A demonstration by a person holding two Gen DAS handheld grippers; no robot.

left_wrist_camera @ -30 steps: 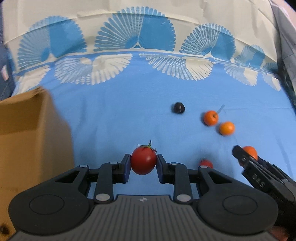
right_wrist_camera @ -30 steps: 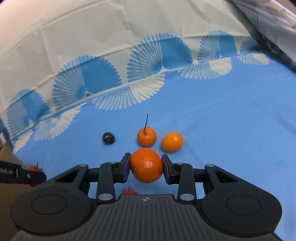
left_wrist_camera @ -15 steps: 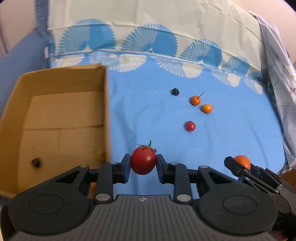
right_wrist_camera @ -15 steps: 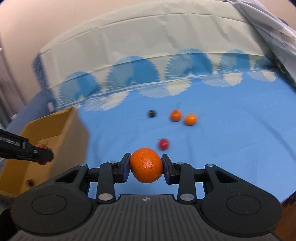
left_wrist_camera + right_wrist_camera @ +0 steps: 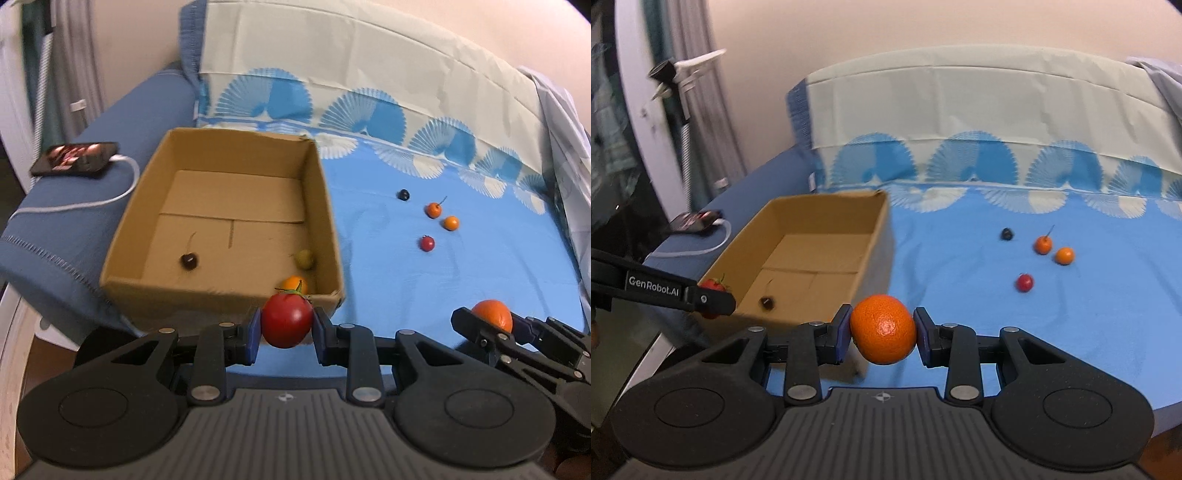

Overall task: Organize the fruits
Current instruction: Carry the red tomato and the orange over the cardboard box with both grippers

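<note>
Blue-padded jaws of the left gripper (image 5: 287,325) clench a round red tomato with a green stem (image 5: 287,319) just before the near wall of the open brown cardboard box (image 5: 221,295), while the right gripper (image 5: 882,331) grips a round orange mandarin (image 5: 882,329) over the blue bedsheet (image 5: 960,288). Inside the box lie a dark cherry (image 5: 188,260), a greenish fruit (image 5: 305,259) and a small orange one (image 5: 291,283); four small fruits rest well apart on the sheet.

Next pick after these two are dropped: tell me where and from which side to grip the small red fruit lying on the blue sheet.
Grip the small red fruit across its round middle, coming straight down from above. It lies alone on the flat blue sheet, apart from the two orange fruits, so both sides look free. Its little stem points up; straddle it, probably.
</note>
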